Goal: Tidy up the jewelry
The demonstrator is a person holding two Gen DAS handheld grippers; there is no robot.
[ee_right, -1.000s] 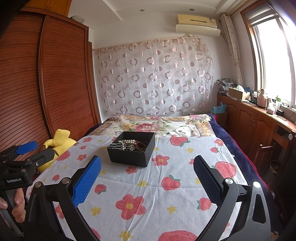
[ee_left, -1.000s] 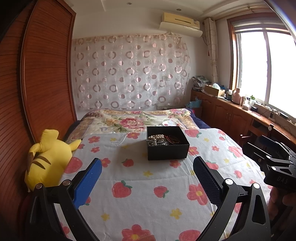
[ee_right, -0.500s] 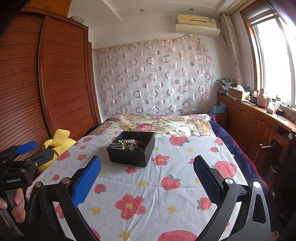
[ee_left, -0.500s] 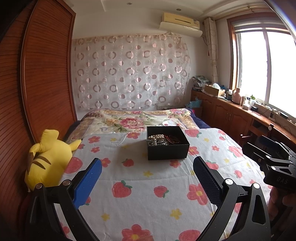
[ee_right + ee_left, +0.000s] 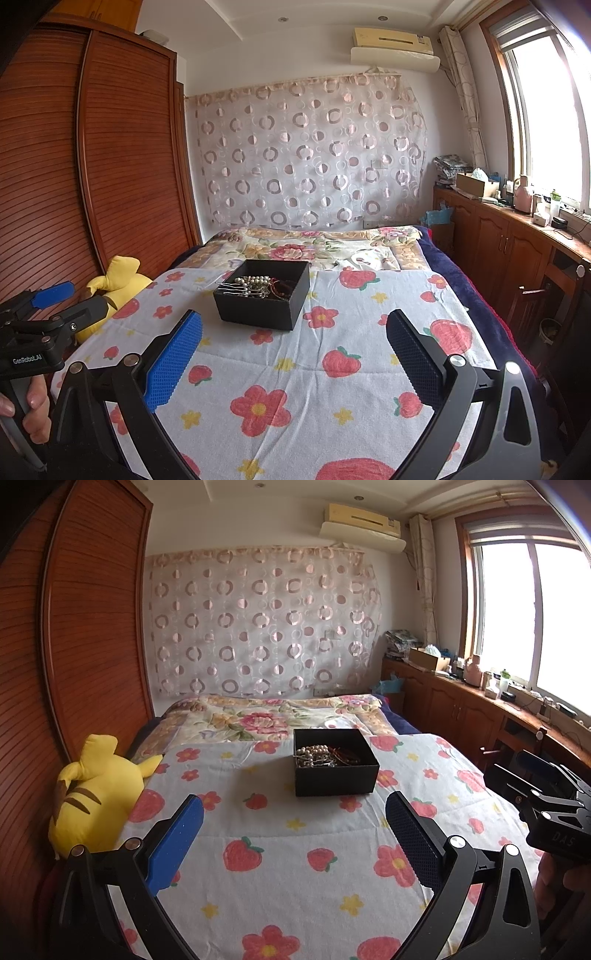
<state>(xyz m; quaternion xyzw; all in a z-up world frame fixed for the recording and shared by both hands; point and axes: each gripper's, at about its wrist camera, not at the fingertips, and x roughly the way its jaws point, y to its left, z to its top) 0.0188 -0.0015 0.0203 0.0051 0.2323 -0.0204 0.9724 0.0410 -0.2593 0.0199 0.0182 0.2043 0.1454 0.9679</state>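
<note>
Left wrist view: both grippers, left gripper [image 5: 294, 825] and right gripper [image 5: 294, 343], hover spread-fingered and empty short of the black box [image 5: 335, 762], whose walls corral the jewelry [image 5: 323, 755].

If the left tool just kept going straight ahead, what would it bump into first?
Probably the black box of jewelry. The left tool is open and empty above the bedspread, and the box sits just right of its midline with nothing between. Depth is hard to judge; aimed lower, it would meet the bedspread first.
</note>
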